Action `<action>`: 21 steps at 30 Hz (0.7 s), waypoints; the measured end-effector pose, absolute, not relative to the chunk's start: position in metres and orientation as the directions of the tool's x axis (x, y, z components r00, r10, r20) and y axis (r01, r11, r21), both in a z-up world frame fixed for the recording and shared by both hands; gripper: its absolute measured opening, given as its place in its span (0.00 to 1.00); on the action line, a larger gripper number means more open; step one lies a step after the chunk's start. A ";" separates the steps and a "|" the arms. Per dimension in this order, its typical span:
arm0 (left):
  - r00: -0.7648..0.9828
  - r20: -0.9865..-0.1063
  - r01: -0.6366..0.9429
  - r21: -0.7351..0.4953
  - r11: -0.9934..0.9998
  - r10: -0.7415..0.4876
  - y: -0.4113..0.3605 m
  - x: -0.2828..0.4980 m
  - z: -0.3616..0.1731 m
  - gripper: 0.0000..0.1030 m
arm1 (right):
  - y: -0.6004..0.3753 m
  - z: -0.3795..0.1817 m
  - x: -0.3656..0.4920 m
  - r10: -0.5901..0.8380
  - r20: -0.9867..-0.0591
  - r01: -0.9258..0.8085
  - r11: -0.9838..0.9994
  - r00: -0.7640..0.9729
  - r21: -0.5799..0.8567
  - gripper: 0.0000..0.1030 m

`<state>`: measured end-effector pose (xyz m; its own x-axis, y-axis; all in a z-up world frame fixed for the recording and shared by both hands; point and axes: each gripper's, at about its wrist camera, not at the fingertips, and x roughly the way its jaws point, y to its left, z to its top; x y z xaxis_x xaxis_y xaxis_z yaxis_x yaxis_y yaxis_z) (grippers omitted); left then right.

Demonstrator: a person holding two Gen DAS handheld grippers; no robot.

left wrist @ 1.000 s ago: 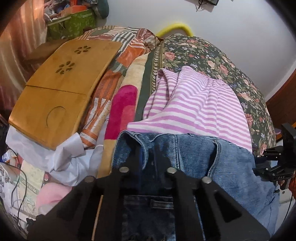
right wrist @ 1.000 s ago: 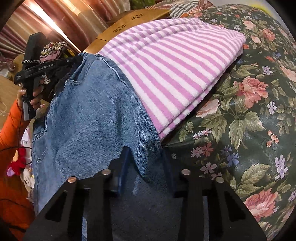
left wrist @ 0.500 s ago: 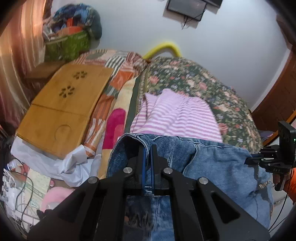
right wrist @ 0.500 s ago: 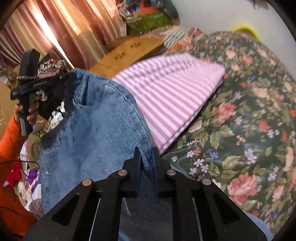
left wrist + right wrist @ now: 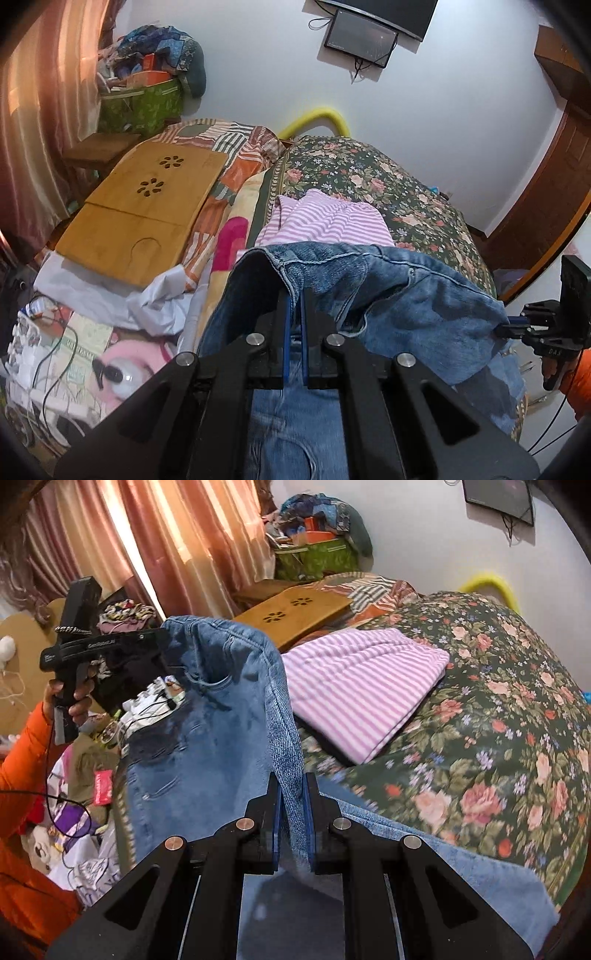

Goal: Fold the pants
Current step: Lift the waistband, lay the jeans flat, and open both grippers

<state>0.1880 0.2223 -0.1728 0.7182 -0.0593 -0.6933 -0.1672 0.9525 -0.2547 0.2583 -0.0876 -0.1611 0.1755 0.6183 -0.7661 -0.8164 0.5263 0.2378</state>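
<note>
Lifted higher than a second ago: both hand-held grippers, and with them the jeans (image 5: pixel 388 280), now hanging clear above the bed (image 5: pixel 417 206) where before the denim lay low against the striped fabric. Also changed: right hand-held gripper (image 5: pixel 293 797), then parted around the cloth, now pinched shut on a vertical fold of denim along the side seam. Left hand-held gripper (image 5: pixel 294 306) likewise clamped tight on the waistband edge, thin blue pads pressing the hem from both sides. Stretched between the two grips, the waist of the jeans; draped below and toward the near edge of the bed, the legs. Beyond the jeans, flat on the floral bedspread, a folded pink-and-white striped garment (image 5: pixel 365 686). To the left of that garment, resting on a patchwork quilt (image 5: pixel 236 147), a wooden lap tray (image 5: pixel 144 214) with flower-shaped cutouts. Seen from the right wrist camera, an orange sleeve (image 5: pixel 22 760) and a hand (image 5: pixel 74 698) around the left grip's black handle. Curtains (image 5: pixel 147 542) behind, and a heaped green bag (image 5: pixel 314 557) in the corner.
</note>
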 end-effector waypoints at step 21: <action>0.655 -0.755 -0.305 -0.276 0.912 -0.010 0.242 0.061 -0.241 0.03 | -0.088 -0.214 0.155 0.608 -0.785 -0.814 0.512 0.117 0.275 0.10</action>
<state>0.0608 0.2425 -0.2411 0.6554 -0.0098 -0.7553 -0.3046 0.9116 -0.2761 0.1550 -0.0881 -0.2138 0.1175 0.6084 -0.7849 -0.8138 0.5120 0.2751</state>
